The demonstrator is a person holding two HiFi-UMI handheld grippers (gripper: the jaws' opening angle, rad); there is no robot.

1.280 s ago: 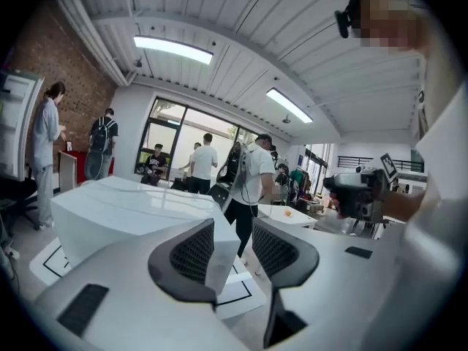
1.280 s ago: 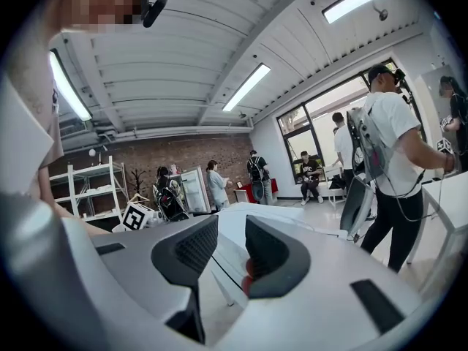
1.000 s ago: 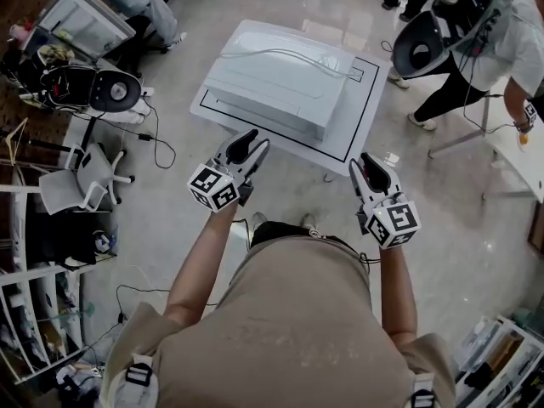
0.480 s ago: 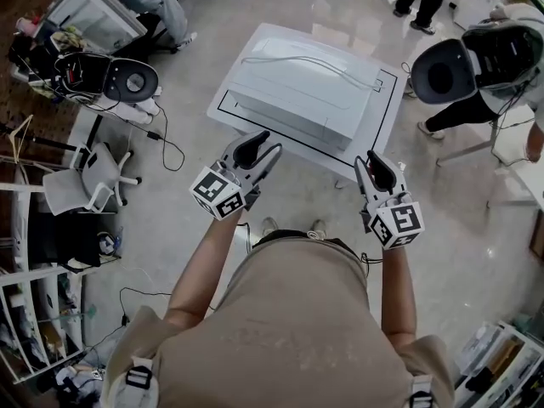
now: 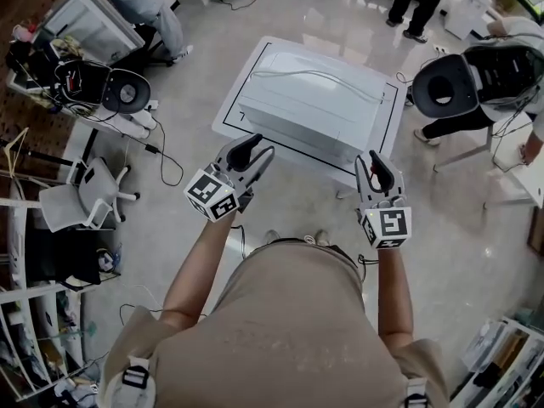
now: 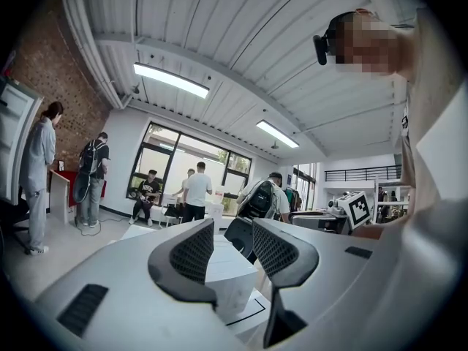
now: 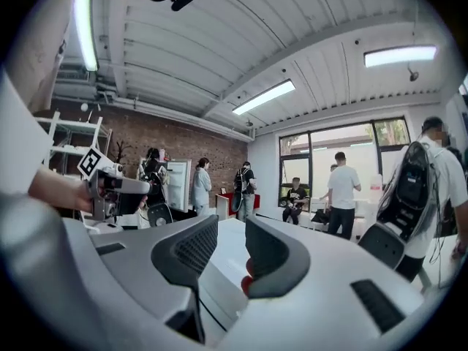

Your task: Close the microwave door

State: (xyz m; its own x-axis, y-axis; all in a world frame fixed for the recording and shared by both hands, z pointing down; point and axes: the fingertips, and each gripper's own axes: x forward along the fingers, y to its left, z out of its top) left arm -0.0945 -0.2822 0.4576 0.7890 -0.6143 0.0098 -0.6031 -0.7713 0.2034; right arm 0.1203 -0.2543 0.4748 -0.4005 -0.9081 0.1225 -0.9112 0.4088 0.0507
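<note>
Around me, a pale glossy floor reflects the light in a workshop with a brick wall, tall windows and strip lights on a ribbed white ceiling; a white swivel chair stands at my left.

Lighting: bright and even; ceiling strip lights and far windows are supplying it. Polished floor is throwing back pale glare (strongest on the far side). Both gripper views are bowing heavily toward dark rounded corners, with the nearest surfaces blurring; the head view is rendering sharp.
</note>
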